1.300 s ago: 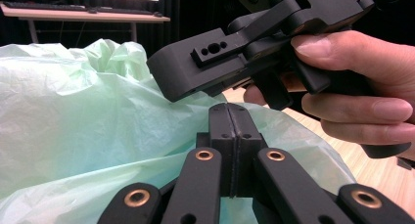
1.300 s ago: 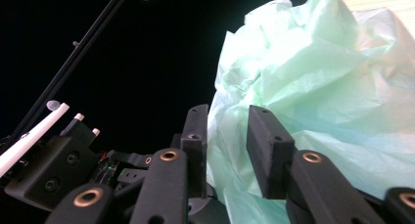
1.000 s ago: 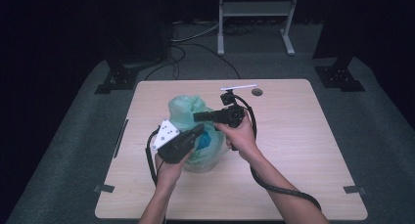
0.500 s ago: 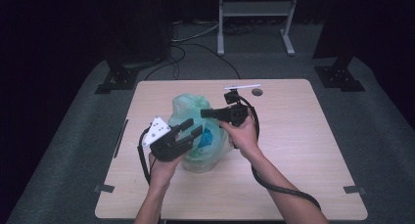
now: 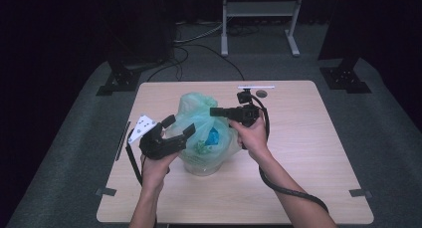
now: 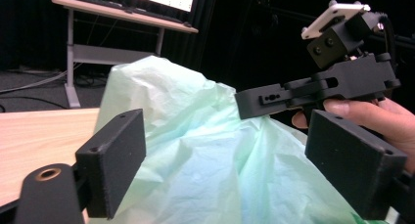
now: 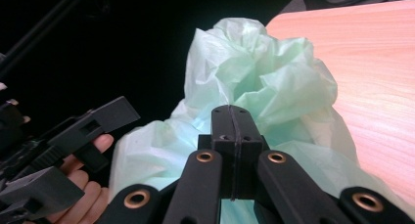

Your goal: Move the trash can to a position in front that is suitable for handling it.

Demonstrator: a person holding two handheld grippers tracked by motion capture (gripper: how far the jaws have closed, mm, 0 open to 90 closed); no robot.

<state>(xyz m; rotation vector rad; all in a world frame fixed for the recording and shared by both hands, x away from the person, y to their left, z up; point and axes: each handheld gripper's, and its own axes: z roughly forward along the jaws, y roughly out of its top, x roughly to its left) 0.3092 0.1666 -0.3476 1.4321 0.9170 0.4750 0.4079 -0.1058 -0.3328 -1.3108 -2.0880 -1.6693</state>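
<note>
Two grippers on one job: both work a pale green plastic bag point(image 5: 206, 133) at mid-table, a bit left of centre.
Far left: grey three-cornered plate point(image 5: 142, 124) on the L tool, hanging just past the table point(image 5: 308, 153) edge.
Left gripper point(image 5: 177, 126): jaws wide apart, have just been opening; nothing pinched. In the left gripper view the bag point(image 6: 205, 150) sits between and beyond the pads, not pressed by either.
Bag: crumpled, bulging, mouth bunched up top toward the far side; base rests on the wood.
Inside the bag: something bright blue point(image 5: 214, 137) and something green point(image 5: 200, 147) show thru the film; can't tell what they are.
Right gripper point(image 5: 215, 111): jaws fully together, pointing left at the bag's upper right side. Right gripper view shows the closed tips point(image 7: 234, 136) over the film point(image 7: 264, 87); whether a fold is nipped between them, can't tell.
Right hand point(image 5: 251, 133): wrapped round the handle, cable looping back along the forearm.
Far edge, right of bag: thin white strip point(image 5: 255, 87) plus small dark round thing point(image 5: 261, 93), well apart from the work.
Step in hand, my guess: L side regrips while R steadies the top.
Doing it well: bring L jaws onto a free fold near the mouth, close on film only, not on contents; keep R side quiet so the bag doesn't tip; pull gently, thin film tears.
</note>
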